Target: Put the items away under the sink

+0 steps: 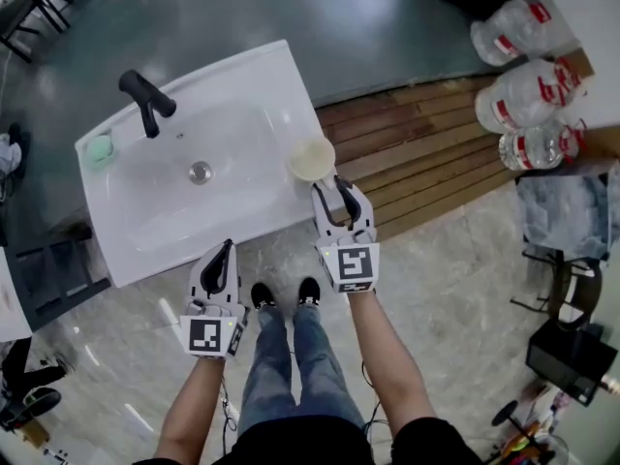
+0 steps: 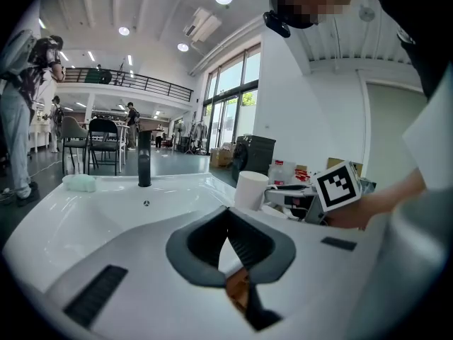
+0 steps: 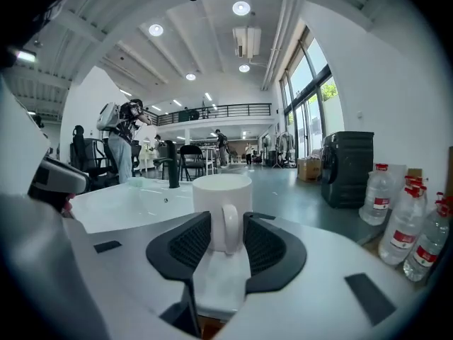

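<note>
The white mug [image 1: 312, 159] stands upright on the near right corner of the sink [image 1: 247, 100], with its handle [image 3: 231, 227] turned toward you. Your right gripper [image 1: 334, 192] has one jaw on each side of that handle, close in but with a sliver of gap, so it clamps nothing. Your left gripper [image 1: 225, 250] hangs at the sink's front edge, its jaws closed together and empty. A black faucet [image 1: 145, 100] and a green sponge [image 1: 99, 149] sit along the far rim.
</note>
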{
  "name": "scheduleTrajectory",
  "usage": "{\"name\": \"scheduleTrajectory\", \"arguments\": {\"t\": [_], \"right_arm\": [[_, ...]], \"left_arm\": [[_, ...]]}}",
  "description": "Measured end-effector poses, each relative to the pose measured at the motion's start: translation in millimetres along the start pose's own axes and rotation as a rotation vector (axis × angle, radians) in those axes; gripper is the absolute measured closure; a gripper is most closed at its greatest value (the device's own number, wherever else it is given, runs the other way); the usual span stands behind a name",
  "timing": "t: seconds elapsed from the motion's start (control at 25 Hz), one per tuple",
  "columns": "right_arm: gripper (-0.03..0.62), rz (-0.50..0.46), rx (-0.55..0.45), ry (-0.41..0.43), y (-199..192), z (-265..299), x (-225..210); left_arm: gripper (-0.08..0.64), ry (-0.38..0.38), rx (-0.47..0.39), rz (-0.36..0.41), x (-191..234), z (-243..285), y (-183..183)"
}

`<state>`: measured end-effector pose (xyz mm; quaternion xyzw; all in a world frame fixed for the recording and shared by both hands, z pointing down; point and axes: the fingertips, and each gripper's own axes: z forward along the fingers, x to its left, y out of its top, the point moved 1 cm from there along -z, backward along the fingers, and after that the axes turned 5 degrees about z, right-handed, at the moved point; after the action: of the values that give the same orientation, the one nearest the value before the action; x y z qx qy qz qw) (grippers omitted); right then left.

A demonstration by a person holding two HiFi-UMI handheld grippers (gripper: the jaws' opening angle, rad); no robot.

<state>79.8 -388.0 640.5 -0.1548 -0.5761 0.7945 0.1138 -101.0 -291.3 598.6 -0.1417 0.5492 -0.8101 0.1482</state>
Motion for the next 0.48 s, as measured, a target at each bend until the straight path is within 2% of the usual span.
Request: {"name": "scheduleTrajectory", "arguments": {"t": [0.16, 0.48], "right_arm": [[0.526, -0.009, 0.001, -0.024, -2, 2, -1], [0.534, -0.015, -0.014, 0.024, 3, -2, 12]], "left_arm": [[0.553, 0.005, 0.001, -0.006, 4, -4, -2], [0.552, 0.001, -0.020, -0.008, 1, -15, -1]]}}
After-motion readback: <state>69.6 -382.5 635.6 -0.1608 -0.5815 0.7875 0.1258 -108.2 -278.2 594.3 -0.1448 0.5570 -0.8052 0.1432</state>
